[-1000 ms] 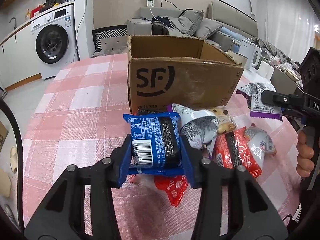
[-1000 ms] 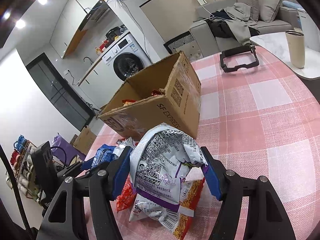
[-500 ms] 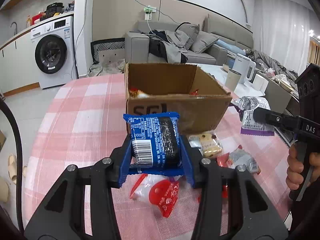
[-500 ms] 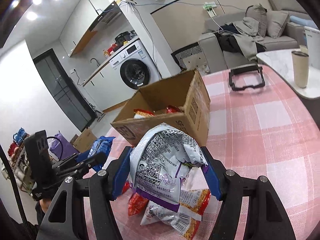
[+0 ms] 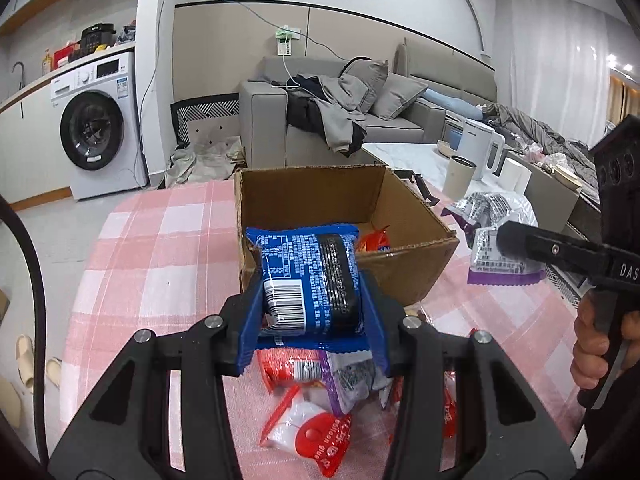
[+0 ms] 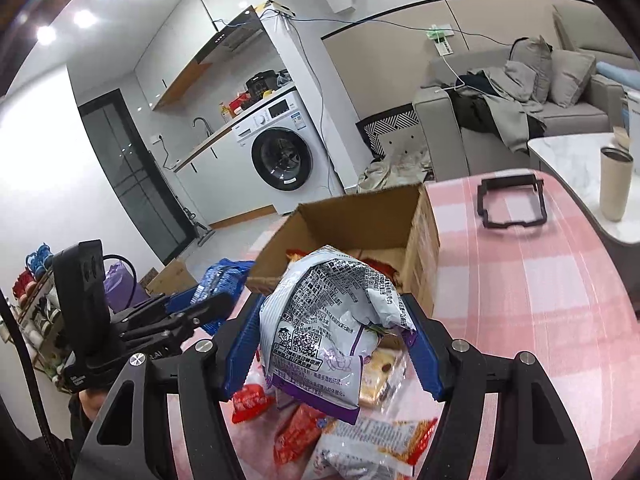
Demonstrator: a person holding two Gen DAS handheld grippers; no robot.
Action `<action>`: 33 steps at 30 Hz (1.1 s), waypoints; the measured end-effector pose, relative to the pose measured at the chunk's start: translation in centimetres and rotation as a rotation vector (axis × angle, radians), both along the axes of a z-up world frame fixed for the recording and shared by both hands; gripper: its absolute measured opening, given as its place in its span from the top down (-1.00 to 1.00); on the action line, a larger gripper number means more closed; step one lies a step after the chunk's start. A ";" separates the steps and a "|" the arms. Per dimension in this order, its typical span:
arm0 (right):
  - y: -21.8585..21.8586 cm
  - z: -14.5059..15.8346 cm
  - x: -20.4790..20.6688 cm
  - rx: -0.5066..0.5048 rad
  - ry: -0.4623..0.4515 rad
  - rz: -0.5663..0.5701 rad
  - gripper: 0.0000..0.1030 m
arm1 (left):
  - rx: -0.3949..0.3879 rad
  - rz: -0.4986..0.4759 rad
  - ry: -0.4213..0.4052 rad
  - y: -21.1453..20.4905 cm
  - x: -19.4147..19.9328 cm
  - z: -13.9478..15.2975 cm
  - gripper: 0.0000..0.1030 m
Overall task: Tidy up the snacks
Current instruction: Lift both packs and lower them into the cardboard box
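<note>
A: Status on both grippers?

B: left gripper [image 5: 312, 308] is clamped on the blue packet [image 5: 310, 282], pads on its two short sides, long axis running across the jaws. right gripper [image 6: 334, 336] is clamped on the silver-purple bag [image 6: 326, 324], which stands upright and crumpled between the pads.

A: Where's the cardboard box [image 5: 400, 268] relative to each?

B: Straight ahead of both, open side up, some red packs already inside. The blue packet hangs just short of the box's near rim, by its left corner. The silver-purple bag hangs over the loose snack pile [image 6: 360, 432] on the pink checked tablecloth [image 6: 540, 320], off the box's near-right corner.

A: Which drops first?

B: My guess is left: it looks nearer the opening. Push forward past the rim, then let go.
</note>
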State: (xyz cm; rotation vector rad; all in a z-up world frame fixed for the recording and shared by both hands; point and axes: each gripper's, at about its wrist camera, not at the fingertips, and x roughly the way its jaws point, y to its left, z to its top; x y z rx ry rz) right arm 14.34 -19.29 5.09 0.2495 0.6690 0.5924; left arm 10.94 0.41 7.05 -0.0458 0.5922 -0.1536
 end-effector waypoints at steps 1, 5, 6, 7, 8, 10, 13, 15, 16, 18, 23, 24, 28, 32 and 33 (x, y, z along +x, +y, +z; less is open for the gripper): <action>0.1 0.2 0.3 -0.001 0.001 0.002 -0.32 | 0.005 -0.001 -0.002 -0.1 0.3 0.1 0.18; 0.9 1.1 1.5 -0.026 0.005 0.009 -0.32 | -0.008 0.003 -0.005 -0.3 1.8 0.5 0.18; 1.0 1.3 1.8 -0.029 0.004 0.010 -0.32 | -0.010 0.005 -0.005 -0.4 2.1 0.6 0.18; 1.2 1.4 2.0 -0.030 0.006 0.008 -0.32 | -0.013 0.006 -0.005 -0.4 2.5 0.8 0.18; 1.3 1.6 2.3 -0.032 0.005 0.008 -0.32 | -0.018 0.006 -0.006 -0.5 2.8 0.9 0.18; 1.7 1.8 2.8 -0.036 0.001 0.002 -0.32 | -0.015 0.009 -0.010 -0.6 3.3 1.2 0.18; 2.2 1.9 3.5 -0.035 -0.001 0.003 -0.32 | -0.007 0.016 -0.016 -0.7 4.2 1.5 0.18; 2.6 1.9 4.2 -0.044 0.001 0.004 -0.32 | -0.006 0.016 -0.013 -0.6 4.8 1.5 0.18; 2.7 1.8 4.4 -0.047 0.002 0.002 -0.32 | -0.003 0.017 -0.015 -0.6 5.1 1.5 0.18; 3.0 1.8 4.9 -0.048 0.009 -0.002 -0.32 | 0.000 0.021 -0.016 -0.4 5.7 1.5 0.18; 3.2 1.4 6.3 -0.047 0.025 -0.016 -0.32 | 0.001 0.029 -0.007 -0.2 7.2 1.3 0.18; 3.2 1.3 6.6 -0.046 0.028 -0.020 -0.32 | 0.004 0.030 -0.006 0.0 7.6 1.2 0.18; 3.2 0.8 7.6 -0.043 0.022 -0.027 -0.32 | 0.007 0.036 0.004 0.0 8.9 0.6 0.18; 3.3 0.1 8.5 -0.041 0.038 -0.032 -0.32 | 0.014 0.040 0.015 0.0 10.2 -0.1 0.18; 3.4 0.0 8.6 -0.040 0.041 -0.030 -0.32 | 0.015 0.041 0.016 0.0 10.4 -0.2 0.18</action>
